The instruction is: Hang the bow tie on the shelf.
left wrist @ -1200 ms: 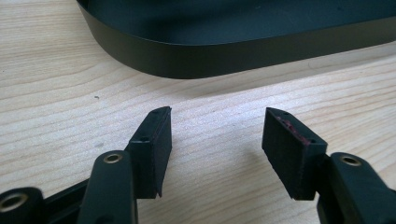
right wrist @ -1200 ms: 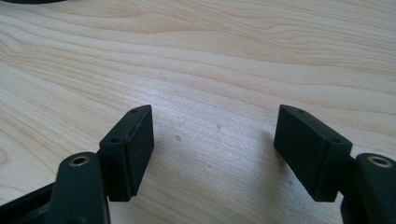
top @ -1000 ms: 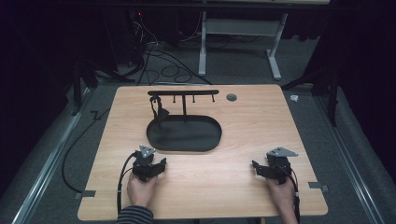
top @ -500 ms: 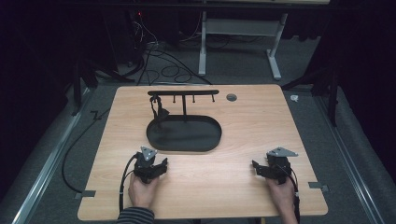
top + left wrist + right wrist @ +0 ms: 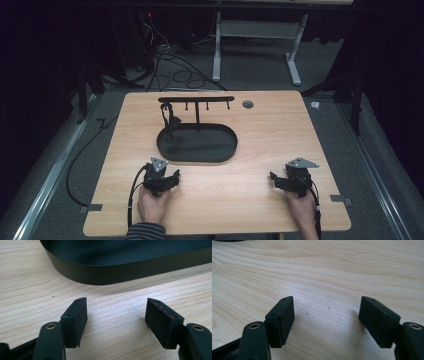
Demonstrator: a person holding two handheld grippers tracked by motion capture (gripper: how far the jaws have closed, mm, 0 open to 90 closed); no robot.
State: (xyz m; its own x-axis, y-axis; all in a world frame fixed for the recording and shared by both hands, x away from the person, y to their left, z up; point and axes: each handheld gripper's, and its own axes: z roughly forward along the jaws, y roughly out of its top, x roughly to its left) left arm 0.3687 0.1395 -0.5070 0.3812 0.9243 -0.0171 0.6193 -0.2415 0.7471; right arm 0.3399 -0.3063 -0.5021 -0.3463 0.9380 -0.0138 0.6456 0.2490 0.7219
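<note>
A black oval tray (image 5: 197, 144) sits at the middle of the wooden table, with a black T-shaped hanger stand (image 5: 196, 100) rising from its far side. A small dark item (image 5: 171, 118) hangs from a left hook of the stand. My left gripper (image 5: 171, 178) rests near the table's front left, just short of the tray, open and empty. In the left gripper view the tray wall (image 5: 120, 271) lies right ahead of my left gripper (image 5: 116, 311). My right gripper (image 5: 275, 180) rests at the front right, open, nothing between its fingers (image 5: 378, 318), over bare wood.
A round grey grommet (image 5: 247, 104) is set in the table's far side. Cables lie on the floor behind the table, and white desk legs (image 5: 295, 60) stand beyond. A black cable (image 5: 85, 150) runs off the table's left edge. Tape marks (image 5: 340, 200) sit near the front corners.
</note>
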